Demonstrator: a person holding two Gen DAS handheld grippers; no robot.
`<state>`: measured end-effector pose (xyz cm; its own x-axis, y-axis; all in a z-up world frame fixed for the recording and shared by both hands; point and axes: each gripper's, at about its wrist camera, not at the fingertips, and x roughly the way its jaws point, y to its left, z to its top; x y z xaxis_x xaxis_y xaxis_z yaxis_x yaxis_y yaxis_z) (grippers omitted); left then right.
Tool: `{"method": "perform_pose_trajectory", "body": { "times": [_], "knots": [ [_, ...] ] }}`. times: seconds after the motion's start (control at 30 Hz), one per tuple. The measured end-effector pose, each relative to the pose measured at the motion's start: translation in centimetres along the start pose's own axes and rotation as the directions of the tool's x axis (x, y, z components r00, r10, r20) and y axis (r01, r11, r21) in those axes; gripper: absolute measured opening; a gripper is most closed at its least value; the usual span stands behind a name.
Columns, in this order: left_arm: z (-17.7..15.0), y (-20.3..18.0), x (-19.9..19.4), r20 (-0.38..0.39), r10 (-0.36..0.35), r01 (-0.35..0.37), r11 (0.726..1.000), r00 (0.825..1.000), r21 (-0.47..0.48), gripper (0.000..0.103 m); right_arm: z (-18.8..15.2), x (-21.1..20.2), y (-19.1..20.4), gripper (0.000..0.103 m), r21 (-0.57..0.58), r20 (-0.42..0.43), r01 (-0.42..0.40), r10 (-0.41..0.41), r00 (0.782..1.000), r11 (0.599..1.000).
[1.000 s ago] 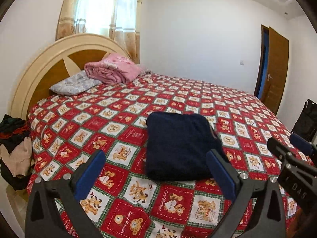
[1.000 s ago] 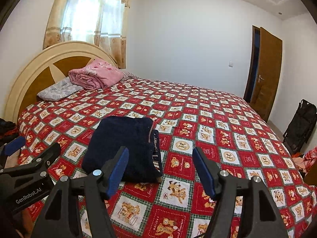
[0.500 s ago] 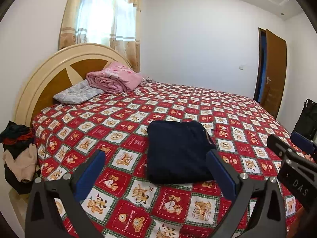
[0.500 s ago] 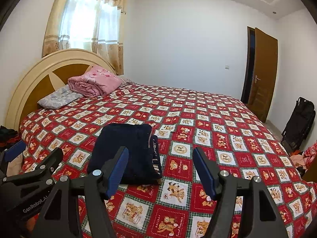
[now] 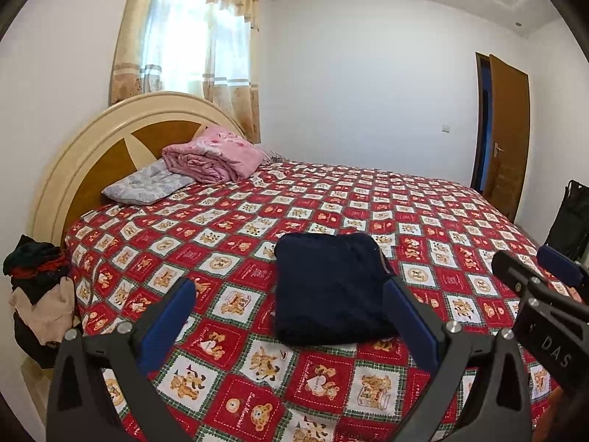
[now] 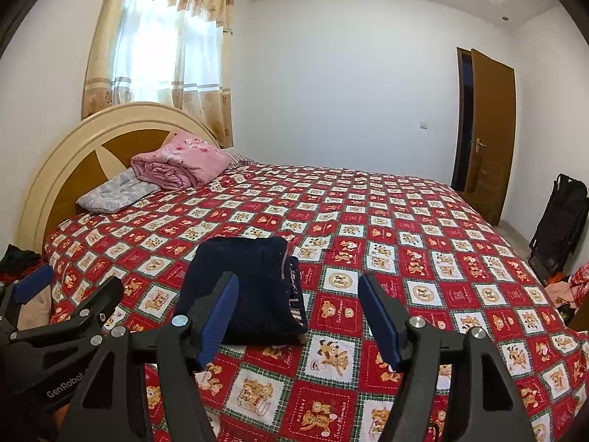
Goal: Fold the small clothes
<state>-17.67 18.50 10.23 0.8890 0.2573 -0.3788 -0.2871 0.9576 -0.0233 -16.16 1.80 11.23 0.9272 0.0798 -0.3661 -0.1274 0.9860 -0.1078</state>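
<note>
A dark navy garment (image 5: pixel 331 287) lies folded into a neat rectangle on the red bear-patterned bedspread (image 5: pixel 423 221), near the bed's front edge. My left gripper (image 5: pixel 291 313) hovers short of it, jaws wide open with nothing between the blue pads. In the right wrist view the same garment (image 6: pixel 250 287) sits left of centre, a striped edge showing on its right side. My right gripper (image 6: pixel 298 313) is open and empty, held back from the garment. Each gripper appears at the edge of the other's view.
A pink folded blanket (image 5: pixel 213 158) and a grey pillow (image 5: pixel 147 186) lie by the round headboard (image 5: pixel 92 147). A heap of clothes (image 5: pixel 36 294) sits left of the bed. A brown door (image 5: pixel 508 136) and a black bag (image 6: pixel 559 221) stand at the right.
Both grippers have drawn back and risen a little from the folded garment, which now looks smaller and farther. The garment itself has not moved.
</note>
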Motion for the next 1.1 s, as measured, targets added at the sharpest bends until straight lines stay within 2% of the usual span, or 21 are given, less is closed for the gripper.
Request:
{"method": "perform_pose_trajectory", "body": {
  "times": [0.23, 0.63, 0.8, 1.1],
  "knots": [
    [-0.15, 0.22, 0.73, -0.037, 0.020, -0.021, 1.000, 0.999, -0.010, 0.103, -0.18, -0.02, 0.17, 0.069, 0.005, 0.007, -0.008, 0.008, 1.000, 1.000],
    [-0.13, -0.29, 0.54, -0.027, 0.071, -0.070, 0.997, 0.997, 0.032, 0.103, -0.52, 0.38, 0.00, 0.069, 0.017, -0.004, -0.016, 0.016, 1.000, 1.000],
    [-0.11, -0.11, 0.66, -0.019, 0.123, -0.122, 0.992, 0.992, 0.031, 0.103, -0.72, 0.53, -0.01, 0.069, 0.018, -0.013, -0.016, 0.016, 1.000, 1.000],
    [0.00, 0.57, 0.66, -0.023, 0.132, -0.131, 0.991, 0.991, 0.003, 0.103, -0.82, 0.57, -0.20, 0.069, 0.020, -0.015, -0.020, 0.021, 1.000, 1.000]
  ]
}}
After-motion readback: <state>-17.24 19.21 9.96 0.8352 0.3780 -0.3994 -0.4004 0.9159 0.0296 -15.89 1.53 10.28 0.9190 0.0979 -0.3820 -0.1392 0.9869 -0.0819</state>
